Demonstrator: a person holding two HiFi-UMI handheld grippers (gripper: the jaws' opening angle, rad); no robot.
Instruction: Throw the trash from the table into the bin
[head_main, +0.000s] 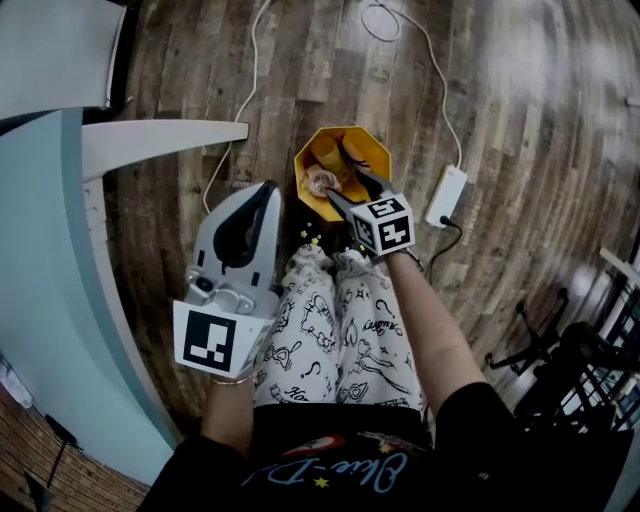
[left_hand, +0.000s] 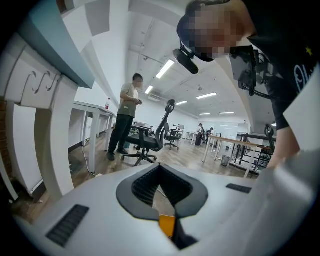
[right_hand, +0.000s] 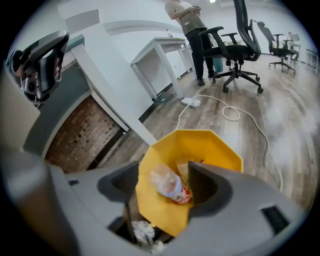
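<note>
right hand-held gripper (right_hand: 160, 172) is spread over the bin (right_hand: 210, 137), left hand-held gripper (left_hand: 160, 166) pressed together. a jaw catching the rim could tip it.

matt plastic, weathered wood, soft cloth

the bin (head_main: 372, 150) is smooth yellow plastic with a faint sheen, and the bottle (right_hand: 170, 182) is thin, clear, crinkled plastic with a glossy printed label. the floor (head_main: 520, 120) is grey-brown wood plank with a rough, worn-looking grain. the left gripper (head_main: 263, 198) and right gripper (head_main: 342, 185) have matt pale grey plastic shells; their dark pads (left_hand: 145, 187) are ribbed and look rubbery. the trousers (head_main: 310, 330) are soft printed cloth. at the left, the table (head_main: 40, 300) top is smooth and matt, and the brick wall (right_hand: 80, 135) is rough.
</note>
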